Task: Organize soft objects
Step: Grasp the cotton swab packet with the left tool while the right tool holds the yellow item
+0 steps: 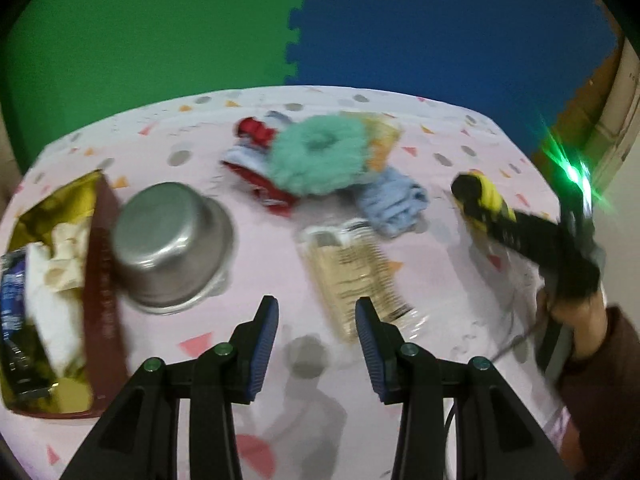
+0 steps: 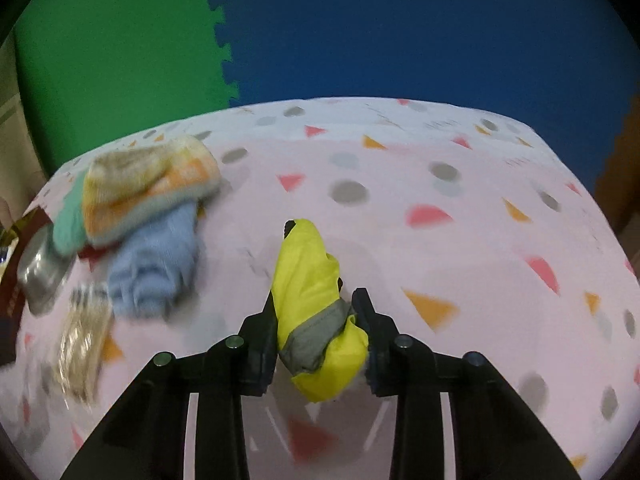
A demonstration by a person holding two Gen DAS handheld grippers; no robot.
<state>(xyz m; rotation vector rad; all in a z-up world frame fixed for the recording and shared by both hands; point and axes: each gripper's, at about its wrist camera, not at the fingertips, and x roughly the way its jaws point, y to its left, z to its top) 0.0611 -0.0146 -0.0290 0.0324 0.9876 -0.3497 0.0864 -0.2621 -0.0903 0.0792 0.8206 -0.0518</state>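
Note:
My right gripper [image 2: 316, 308] is shut on a yellow cloth with a grey band [image 2: 312, 288], held over the pink patterned table; it also shows in the left wrist view [image 1: 486, 196] at the right. My left gripper [image 1: 316, 316] is open and empty, low over the table. Ahead of it lies a pile of soft things: a teal fluffy ring [image 1: 316, 156], a light blue cloth [image 1: 394, 200], an orange-yellow cloth [image 1: 382, 140] and red fabric [image 1: 256, 130]. The right wrist view shows the orange-yellow cloth [image 2: 148, 184] and the blue cloth [image 2: 156, 264] at the left.
An upturned steel bowl [image 1: 172, 244] sits left of my left gripper. A dark red box [image 1: 100, 280] with gold lining holds white cloth and a packet at the far left. A clear plastic packet [image 1: 356, 276] lies just ahead. Green and blue foam mats cover the floor beyond the table.

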